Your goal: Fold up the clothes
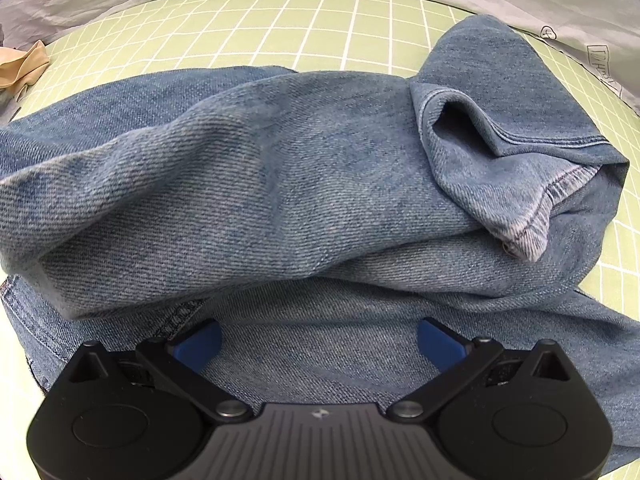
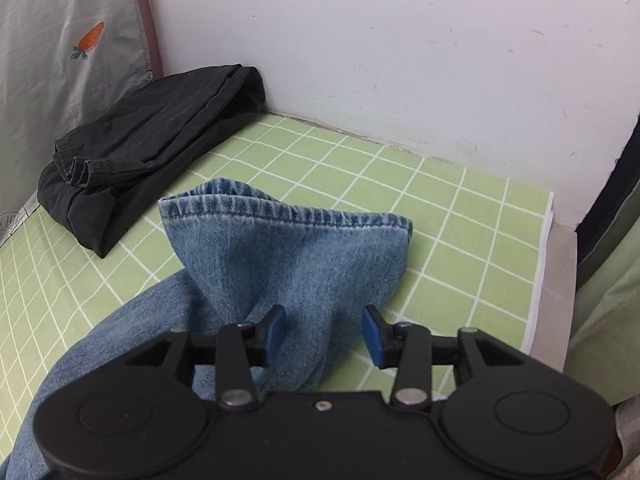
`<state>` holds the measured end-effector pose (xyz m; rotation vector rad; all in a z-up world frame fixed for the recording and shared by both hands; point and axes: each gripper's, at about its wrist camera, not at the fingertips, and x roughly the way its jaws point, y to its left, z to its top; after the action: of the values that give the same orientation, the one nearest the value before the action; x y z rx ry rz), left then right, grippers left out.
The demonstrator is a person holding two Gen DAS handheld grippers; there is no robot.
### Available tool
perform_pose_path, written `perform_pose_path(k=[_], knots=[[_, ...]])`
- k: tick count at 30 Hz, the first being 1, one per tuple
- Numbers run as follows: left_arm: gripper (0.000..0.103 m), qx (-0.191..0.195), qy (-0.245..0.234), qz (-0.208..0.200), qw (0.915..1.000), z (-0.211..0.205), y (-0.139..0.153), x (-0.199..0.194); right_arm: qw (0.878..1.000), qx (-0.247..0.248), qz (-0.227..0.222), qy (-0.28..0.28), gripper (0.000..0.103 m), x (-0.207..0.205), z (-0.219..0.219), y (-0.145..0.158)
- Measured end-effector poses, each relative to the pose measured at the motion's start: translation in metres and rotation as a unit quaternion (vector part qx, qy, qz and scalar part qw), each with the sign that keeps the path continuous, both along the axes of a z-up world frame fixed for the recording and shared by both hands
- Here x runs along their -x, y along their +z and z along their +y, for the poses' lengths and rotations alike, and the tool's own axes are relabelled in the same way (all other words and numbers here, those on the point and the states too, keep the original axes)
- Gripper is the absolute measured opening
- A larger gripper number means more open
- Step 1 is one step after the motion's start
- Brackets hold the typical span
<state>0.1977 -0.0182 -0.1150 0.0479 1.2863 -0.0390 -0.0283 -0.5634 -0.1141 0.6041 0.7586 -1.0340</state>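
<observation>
While the jeans [image 1: 280,184] lie bunched on the green checked sheet [image 1: 280,28], my left gripper [image 1: 319,344] hovers spread above the denim, and my right gripper [image 2: 324,334] stands released around a leg cuff [image 2: 280,210], near folded black clothes [image 2: 148,140].

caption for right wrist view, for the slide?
Right gripper open around a bunched blue jeans leg on the green grid sheet, folded black garment behind.

Gray sheet [image 1: 600,64] — boxed scribble, unreadable.
</observation>
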Motion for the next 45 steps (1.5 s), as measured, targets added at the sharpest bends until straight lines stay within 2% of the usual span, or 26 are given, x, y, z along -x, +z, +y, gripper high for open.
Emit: perform_pose_path(k=[3,5,8,9,10,11,16,20,23,24,25,26,28,30,32,34,37,40,43,45], knots=[[0.103,0.0,0.0,0.002,1.0,0.0,0.0,-0.001,1.0,-0.014,-0.009,0.001,0.048,-0.002,-0.006,-0.01],[0.103,0.0,-0.001,0.002,1.0,0.001,0.003,0.0,1.0,-0.015,-0.011,0.004,0.056,-0.005,-0.01,-0.015],[0.103,0.0,0.0,0.002,1.0,0.0,0.002,0.0,1.0,-0.012,-0.015,0.004,0.057,-0.008,-0.016,-0.022],[0.103,0.0,0.0,0.002,1.0,-0.001,0.005,0.001,1.0,-0.007,-0.017,0.001,0.05,-0.008,-0.017,-0.022],[0.103,0.0,0.0,0.002,1.0,-0.002,0.007,0.003,1.0,-0.002,-0.017,0.0,0.018,-0.006,-0.017,-0.019],[0.103,0.0,0.001,0.003,1.0,-0.002,0.008,0.004,1.0,0.003,-0.017,-0.002,0.006,-0.004,-0.016,-0.017],[0.103,-0.001,0.005,0.003,1.0,-0.009,-0.003,0.0,0.999,0.033,0.006,-0.03,0.005,0.018,-0.006,-0.002],[0.103,-0.001,0.008,0.005,1.0,-0.009,0.002,0.001,0.996,0.018,0.065,-0.051,0.007,0.034,0.0,-0.015],[0.103,-0.001,0.006,0.008,0.9999,-0.011,-0.001,-0.001,0.996,0.027,0.079,-0.038,0.008,0.035,0.003,-0.018],[0.103,-0.001,0.006,0.009,0.9999,-0.012,-0.003,-0.001,0.996,0.032,0.075,-0.033,0.009,0.033,0.003,-0.015],[0.103,-0.001,0.006,0.009,0.9999,-0.013,-0.004,-0.002,0.996,0.038,0.072,-0.027,0.017,0.03,0.003,-0.013],[0.103,-0.001,0.006,0.009,0.9999,-0.013,-0.004,-0.002,0.996,0.046,0.07,-0.016,0.033,0.026,0.002,-0.01],[0.103,0.0,0.005,0.008,1.0,-0.014,-0.004,-0.001,0.996,0.061,0.066,0.007,0.052,0.017,-0.001,-0.005],[0.103,0.0,0.005,0.004,1.0,-0.015,-0.004,0.0,0.995,0.076,0.062,0.029,0.06,0.009,-0.003,-0.001],[0.103,0.0,0.005,0.0,1.0,-0.015,-0.004,0.001,0.993,0.091,0.058,0.052,0.074,0.0,-0.005,0.004],[0.103,0.0,0.005,0.0,1.0,-0.016,-0.004,0.001,0.99,0.106,0.054,0.074,0.079,-0.009,-0.008,0.009],[0.103,0.0,0.005,0.002,1.0,-0.018,-0.004,0.0,0.985,0.125,0.049,0.107,0.081,-0.022,-0.012,0.014],[0.103,0.0,0.005,0.003,1.0,-0.019,-0.004,-0.001,0.984,0.112,0.057,0.123,0.084,-0.037,-0.023,0.002],[0.103,0.0,0.005,0.004,1.0,-0.02,-0.005,-0.002,0.985,0.102,0.064,0.124,0.084,-0.047,-0.034,-0.01],[0.103,0.0,0.006,0.005,1.0,-0.021,-0.004,-0.002,0.987,0.091,0.067,0.115,0.076,-0.051,-0.042,-0.017]])
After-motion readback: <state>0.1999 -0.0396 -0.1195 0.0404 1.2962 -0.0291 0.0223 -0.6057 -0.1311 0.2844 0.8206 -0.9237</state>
